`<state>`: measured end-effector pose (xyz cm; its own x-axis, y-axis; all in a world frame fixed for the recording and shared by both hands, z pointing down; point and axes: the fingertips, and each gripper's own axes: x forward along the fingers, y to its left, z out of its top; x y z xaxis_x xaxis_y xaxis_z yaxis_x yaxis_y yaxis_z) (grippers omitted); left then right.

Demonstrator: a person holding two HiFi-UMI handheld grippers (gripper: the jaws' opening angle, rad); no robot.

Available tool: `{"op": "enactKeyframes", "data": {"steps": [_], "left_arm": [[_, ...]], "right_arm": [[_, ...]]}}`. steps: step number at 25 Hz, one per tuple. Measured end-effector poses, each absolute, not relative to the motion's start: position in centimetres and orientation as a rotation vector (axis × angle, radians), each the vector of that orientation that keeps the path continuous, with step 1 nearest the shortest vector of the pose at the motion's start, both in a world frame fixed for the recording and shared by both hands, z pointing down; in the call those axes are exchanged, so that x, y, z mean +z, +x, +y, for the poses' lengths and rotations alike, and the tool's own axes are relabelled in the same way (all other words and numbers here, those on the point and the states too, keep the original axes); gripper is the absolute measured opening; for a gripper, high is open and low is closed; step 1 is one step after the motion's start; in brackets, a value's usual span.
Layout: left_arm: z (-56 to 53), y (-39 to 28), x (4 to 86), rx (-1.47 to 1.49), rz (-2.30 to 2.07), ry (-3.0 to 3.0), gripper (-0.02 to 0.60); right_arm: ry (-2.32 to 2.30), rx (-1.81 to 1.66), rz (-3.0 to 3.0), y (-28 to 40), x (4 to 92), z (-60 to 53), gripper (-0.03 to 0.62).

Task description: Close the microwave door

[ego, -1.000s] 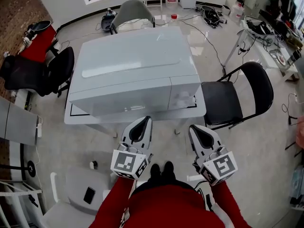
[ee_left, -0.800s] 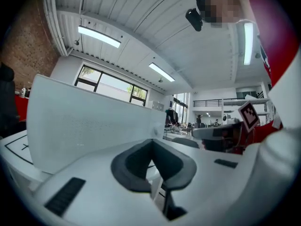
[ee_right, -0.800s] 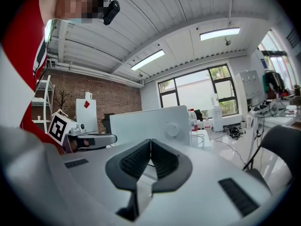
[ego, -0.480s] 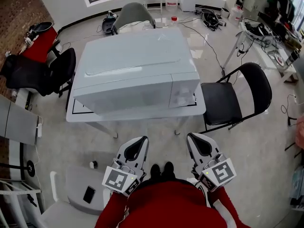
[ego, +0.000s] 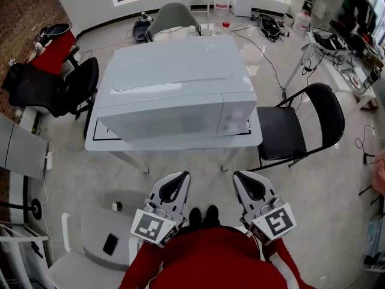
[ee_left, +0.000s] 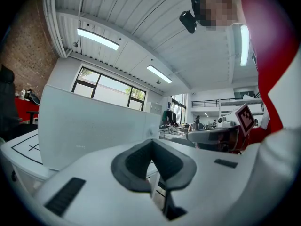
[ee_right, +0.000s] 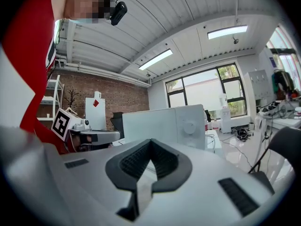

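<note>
From my head view, a black office chair [ego: 72,86] sits out at 9 o'clock, just beside the white table [ego: 180,142].

My left gripper [ego: 180,177] is low at 7 o'clock, close to my body and well apart from the table. In the left gripper view, its 2 jaws meet at the tips with nothing between them. It is closed and empty [ee_left: 151,142], and the microwave's pale side [ee_left: 89,126] fills the background.

The microwave [ego: 174,89] sits on the table at 12 o'clock, its front facing me. Its door [ego: 165,120] lies flush with the control panel [ego: 236,114], showing only a thin seam and no gap. I judge the closing done. From this steep angle I can't be sure the latch has fully caught, so a short press on the door would be all that's left.

My right gripper [ego: 242,176] is at 5 o'clock, level with the left one and equally clear of the table. The right gripper view shows its 2 jaws closed tip to tip and empty [ee_right: 150,141]. Beyond them the door sits even with the dial [ee_right: 189,125].

A black folding chair [ego: 283,131] stands at 3 o'clock, just beside the table's right end.
</note>
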<state>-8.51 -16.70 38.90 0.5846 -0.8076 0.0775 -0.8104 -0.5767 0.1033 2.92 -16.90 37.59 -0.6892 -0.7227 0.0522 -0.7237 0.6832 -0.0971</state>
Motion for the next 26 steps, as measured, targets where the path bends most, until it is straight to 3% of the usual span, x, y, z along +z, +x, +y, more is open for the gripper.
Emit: {"op": "enactKeyframes", "data": {"steps": [26], "left_arm": [[-17.2, -8.4, 39.1, 0.05, -1.384, 2.674, 0.008]], "right_arm": [[1.273, 0.17, -2.808, 3.1, 39.3, -16.7, 0.012]]}}
